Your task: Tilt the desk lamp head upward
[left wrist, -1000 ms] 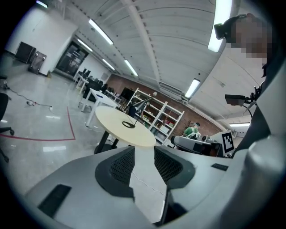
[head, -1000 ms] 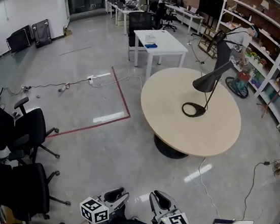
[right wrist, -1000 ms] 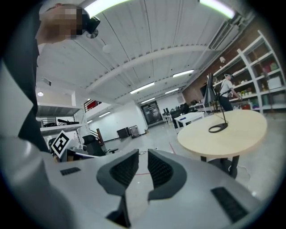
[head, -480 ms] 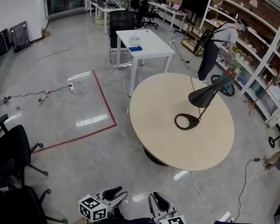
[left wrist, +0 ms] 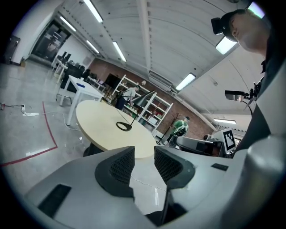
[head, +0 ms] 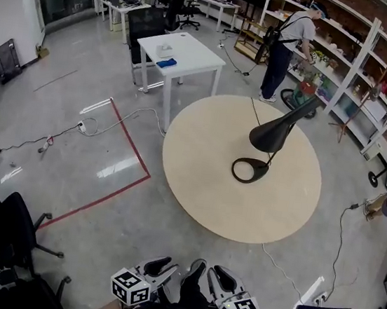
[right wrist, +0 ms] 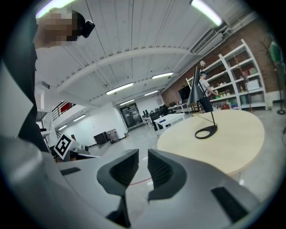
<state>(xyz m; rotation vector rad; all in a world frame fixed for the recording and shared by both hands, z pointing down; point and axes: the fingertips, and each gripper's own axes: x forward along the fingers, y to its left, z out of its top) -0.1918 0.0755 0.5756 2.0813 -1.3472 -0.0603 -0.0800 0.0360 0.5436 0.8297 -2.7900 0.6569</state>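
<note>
Right of centre on the round worktop (head: 196, 186) stands the desk lamp (head: 274, 134), its head angled downward. Left gripper (head: 159, 269) and right gripper (head: 220, 277) hang well short, jaws slightly parted, empty. Approach comes first: close in, then grip the head.

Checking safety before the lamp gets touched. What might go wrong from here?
A white cable crosses the floor on the near side of the round table: a trip hazard. The desk lamp leans over a small ring base; pushing its head up may tip or slide it.
</note>
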